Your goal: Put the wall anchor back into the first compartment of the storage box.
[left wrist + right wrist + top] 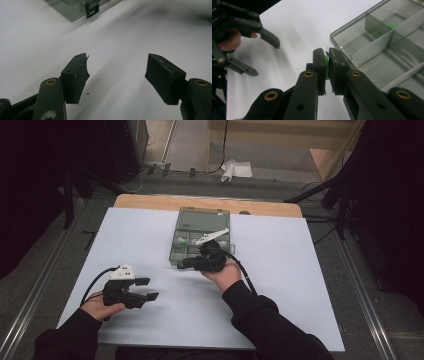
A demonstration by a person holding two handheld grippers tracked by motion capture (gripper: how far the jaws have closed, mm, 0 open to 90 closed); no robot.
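Jaws pinching green piece [326, 67] — right gripper [326, 58], left gripper [117, 72] agape

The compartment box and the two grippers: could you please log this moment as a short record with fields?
surface: white sheet on a wooden table
box: clear compartment box, lid open, at the far centre
left gripper: open, holding nothing, near the left edge
right gripper: shut on small green piece, beside the box's near edge
box contents: another green piece in a far compartment

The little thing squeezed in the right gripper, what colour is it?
Green. The small piece pinched by the right gripper shows best in the right gripper view.
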